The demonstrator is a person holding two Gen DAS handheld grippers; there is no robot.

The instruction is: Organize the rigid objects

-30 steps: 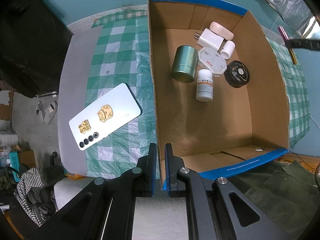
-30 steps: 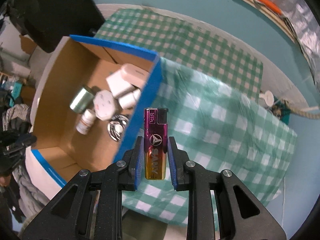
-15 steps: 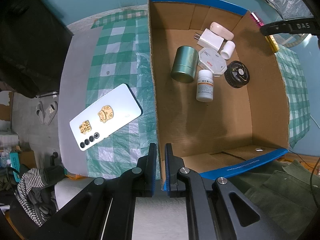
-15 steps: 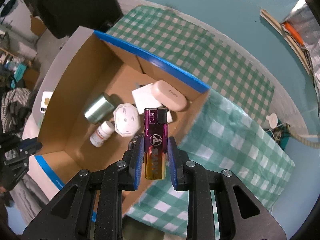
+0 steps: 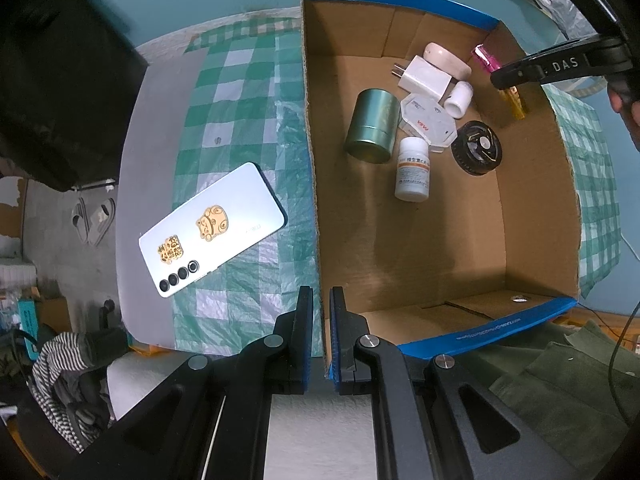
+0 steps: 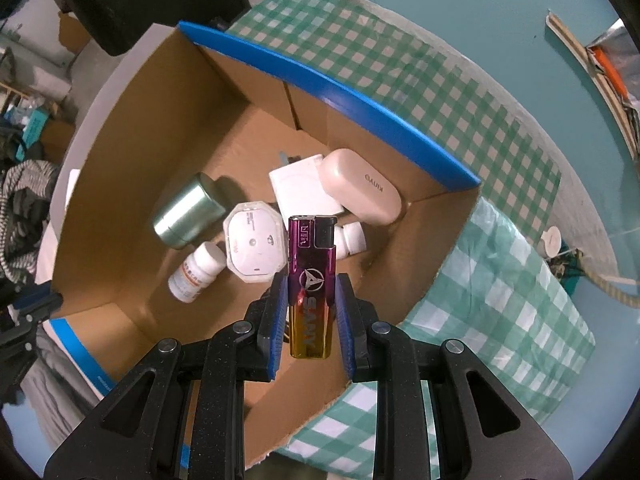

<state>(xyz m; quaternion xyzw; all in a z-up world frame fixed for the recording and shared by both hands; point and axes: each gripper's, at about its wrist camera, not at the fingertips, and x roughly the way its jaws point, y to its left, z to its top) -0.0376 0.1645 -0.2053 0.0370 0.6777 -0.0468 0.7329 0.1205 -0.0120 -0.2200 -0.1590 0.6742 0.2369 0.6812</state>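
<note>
**Lighter over the box, ready to set down**

My right gripper (image 6: 310, 312) pinches the purple-and-gold lighter (image 6: 311, 284) upright, pads on its two sides, above the open cardboard box (image 6: 384, 120). I judge the best release is low over bare floor at lower centre of the right wrist frame, away from the octagonal white case (image 6: 256, 248) and pill bottle (image 6: 196, 270). The right wall stands close; I keep off it. My left gripper (image 5: 318, 334) is pressed on the box's near-left wall, steadying it. The phone (image 5: 212, 230) lies outside, on the checked cloth (image 5: 240, 92), left of the left wrist frame.
</note>
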